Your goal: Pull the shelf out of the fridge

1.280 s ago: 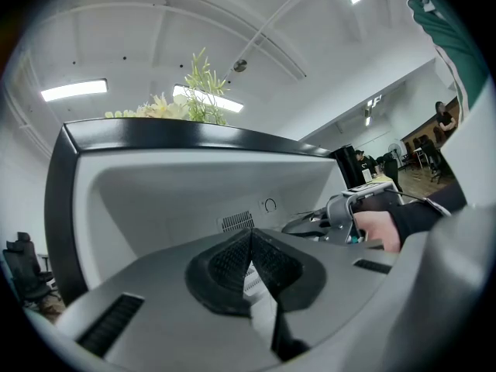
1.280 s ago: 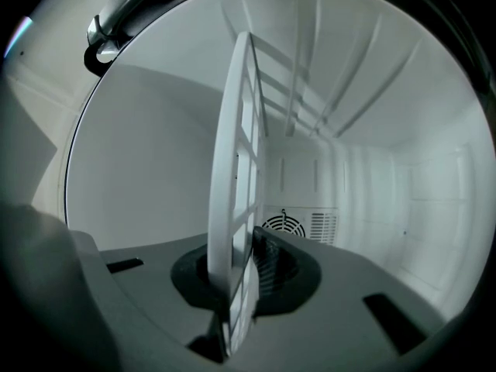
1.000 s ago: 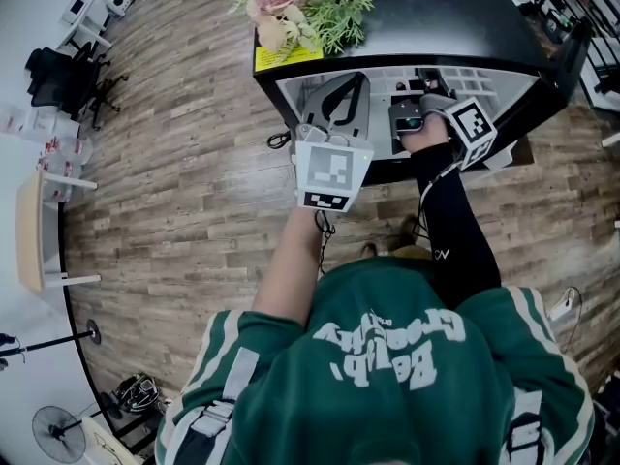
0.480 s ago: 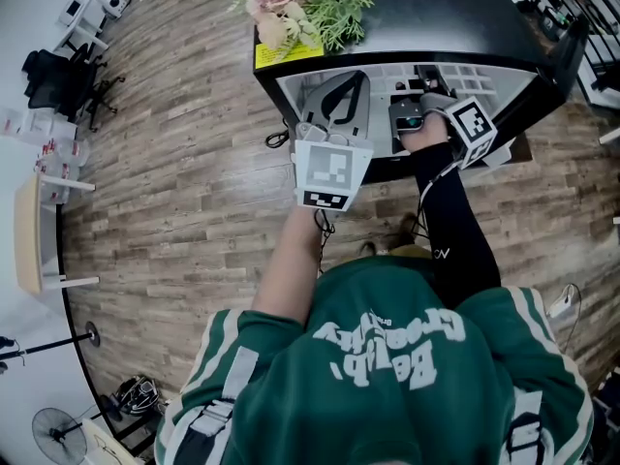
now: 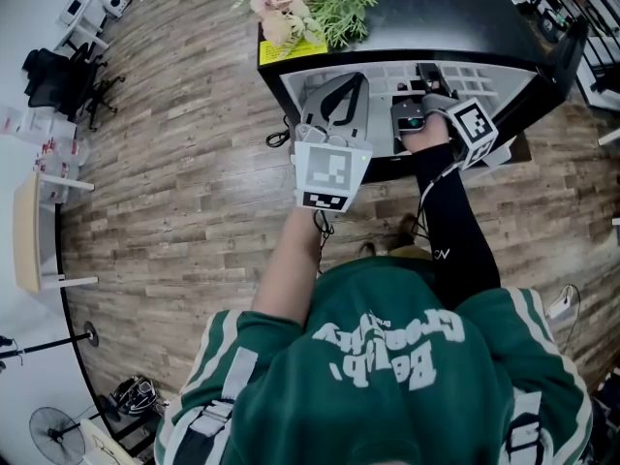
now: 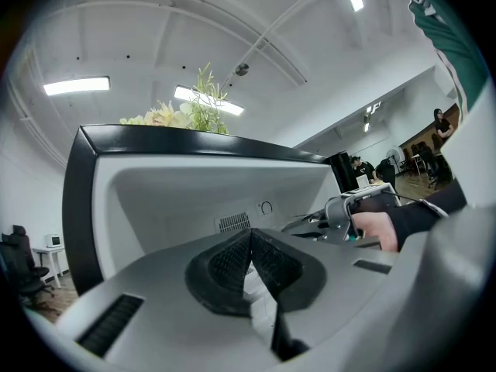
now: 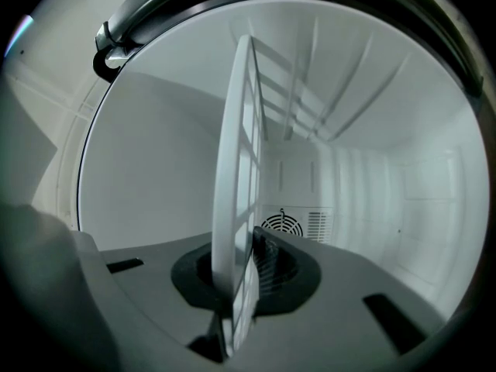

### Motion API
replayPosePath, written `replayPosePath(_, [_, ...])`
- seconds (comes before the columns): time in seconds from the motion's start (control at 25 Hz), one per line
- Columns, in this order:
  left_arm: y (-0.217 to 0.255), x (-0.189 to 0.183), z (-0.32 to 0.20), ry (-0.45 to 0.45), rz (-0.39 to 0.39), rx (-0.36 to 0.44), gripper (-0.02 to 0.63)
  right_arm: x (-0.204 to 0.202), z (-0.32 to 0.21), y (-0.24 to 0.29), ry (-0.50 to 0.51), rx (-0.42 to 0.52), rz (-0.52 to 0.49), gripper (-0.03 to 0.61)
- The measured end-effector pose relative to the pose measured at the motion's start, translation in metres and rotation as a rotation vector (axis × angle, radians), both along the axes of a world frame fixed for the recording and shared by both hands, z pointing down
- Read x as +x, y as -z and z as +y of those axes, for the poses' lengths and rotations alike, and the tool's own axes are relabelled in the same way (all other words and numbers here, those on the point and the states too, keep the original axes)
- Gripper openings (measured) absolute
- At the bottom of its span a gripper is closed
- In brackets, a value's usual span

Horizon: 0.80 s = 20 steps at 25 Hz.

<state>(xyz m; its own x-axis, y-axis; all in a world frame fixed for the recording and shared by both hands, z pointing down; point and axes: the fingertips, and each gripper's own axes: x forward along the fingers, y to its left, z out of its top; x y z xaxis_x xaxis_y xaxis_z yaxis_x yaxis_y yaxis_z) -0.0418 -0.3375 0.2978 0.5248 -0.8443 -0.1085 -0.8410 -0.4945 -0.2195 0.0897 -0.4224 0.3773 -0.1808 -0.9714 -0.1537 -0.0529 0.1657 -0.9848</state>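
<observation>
Fridge (image 5: 455, 17) front open, shelf (image 7: 232, 169) splitting cavity, free room either side.

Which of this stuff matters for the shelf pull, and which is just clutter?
Job: fridge; shelf; right hand-held gripper, clamped on the shelf.
Not in play: flowers on the fridge; chair; fan; left hand-held gripper, shut, empty.

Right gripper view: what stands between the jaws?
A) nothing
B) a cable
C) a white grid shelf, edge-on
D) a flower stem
C: the white grid shelf runs edge-on between the jaws of the right gripper, which are shut on it inside the fridge.
</observation>
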Motion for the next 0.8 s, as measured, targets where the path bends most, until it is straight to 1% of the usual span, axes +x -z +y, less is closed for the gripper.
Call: replayPosePath(0.8, [-0.001,-0.001,0.011,0.001,-0.005,0.003,0.015,0.000,0.009,-0.001,0.008,0.005,-0.005,0.043])
